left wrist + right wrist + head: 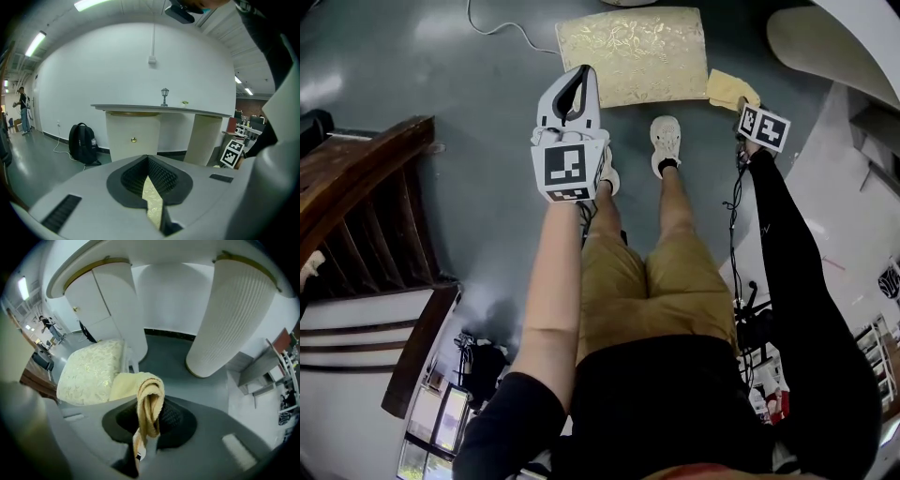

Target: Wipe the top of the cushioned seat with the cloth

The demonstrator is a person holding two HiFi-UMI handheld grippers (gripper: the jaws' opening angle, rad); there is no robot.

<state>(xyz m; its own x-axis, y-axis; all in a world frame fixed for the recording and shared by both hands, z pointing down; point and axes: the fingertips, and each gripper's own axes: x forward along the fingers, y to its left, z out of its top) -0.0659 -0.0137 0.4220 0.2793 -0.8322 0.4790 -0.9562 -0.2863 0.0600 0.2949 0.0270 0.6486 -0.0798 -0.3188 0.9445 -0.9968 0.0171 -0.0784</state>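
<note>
At the bottom middle of the head view are tan shorts (642,281), and above them two white shoes (664,142) on the grey floor (487,94). The left tongs (584,71) are up in the middle of the picture. They are narrow, with the tips together and nothing in them. The right tongs (149,418) are at the right, pinched on a yellow cloth (729,89). The cloth hangs folded over the tips, just beside the right edge of the seat (628,56). I cannot tell if it touches. The seat is cream and gold, flat, at the top middle. Far off in the left gripper view are a black backpack (83,144) and a white counter (159,108).
</note>
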